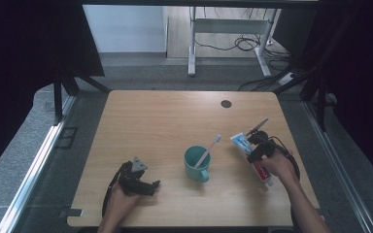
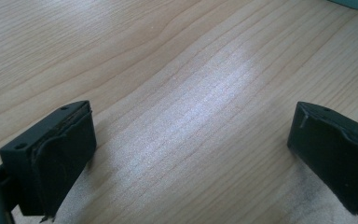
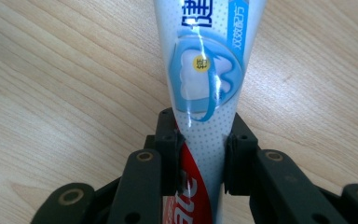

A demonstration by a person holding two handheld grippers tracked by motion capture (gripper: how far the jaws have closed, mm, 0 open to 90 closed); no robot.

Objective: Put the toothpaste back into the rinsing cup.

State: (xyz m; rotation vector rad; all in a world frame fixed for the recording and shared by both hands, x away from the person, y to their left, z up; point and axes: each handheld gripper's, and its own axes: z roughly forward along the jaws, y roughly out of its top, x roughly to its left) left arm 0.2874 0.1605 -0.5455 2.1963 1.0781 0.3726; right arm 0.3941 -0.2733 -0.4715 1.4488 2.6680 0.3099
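Wooden table [image 1: 141, 121]: cup [image 1: 196, 164] with toothbrush [image 1: 209, 150] beside clamped toothpaste tube [image 3: 204, 88].

The table [image 1: 141, 126] is pale wood-grain laminate, smooth with a soft sheen. The toothpaste tube [image 3: 205, 70] beside the cup is glossy printed plastic, catching streaks of light. The teal cup [image 1: 195, 162] looks like smooth matt plastic, as does the toothbrush [image 1: 209, 150] in it. The left gripper [image 2: 191, 154] has matt black plastic jaws with roughened, worn edges.

Print on the toothpaste tube

The toothpaste tube [image 3: 205, 93] carries Chinese characters: "双效配方" on its blue stripe beside the tooth drawing, with a small yellow dot whose character is unreadable.
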